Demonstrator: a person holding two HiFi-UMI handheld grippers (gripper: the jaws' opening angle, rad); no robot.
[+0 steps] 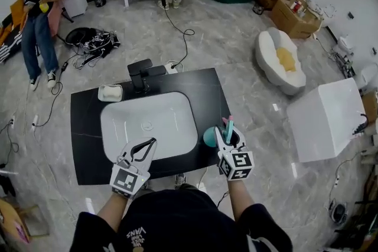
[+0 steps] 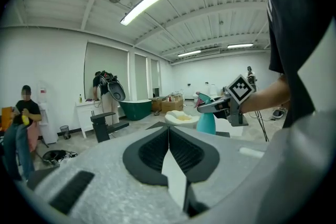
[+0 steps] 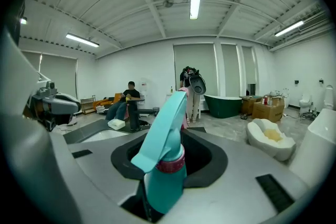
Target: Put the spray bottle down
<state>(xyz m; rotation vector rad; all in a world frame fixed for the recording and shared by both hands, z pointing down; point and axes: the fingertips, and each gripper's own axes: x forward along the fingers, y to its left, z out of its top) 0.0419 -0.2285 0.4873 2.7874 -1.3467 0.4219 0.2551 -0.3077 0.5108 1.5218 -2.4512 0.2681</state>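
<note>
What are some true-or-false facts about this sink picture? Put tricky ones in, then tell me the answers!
1. The right claw holds a teal spray bottle. True.
2. The left claw holds a sponge. False: it is shut and empty.
3. The white sink sits in a black countertop. True.
4. The spray bottle stands inside the sink. False: it is in the right claw, to the right of the sink.

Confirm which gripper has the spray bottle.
The right gripper: its jaws clamp the teal spray bottle. The left gripper has its jaws shut together with nothing between them.
</note>
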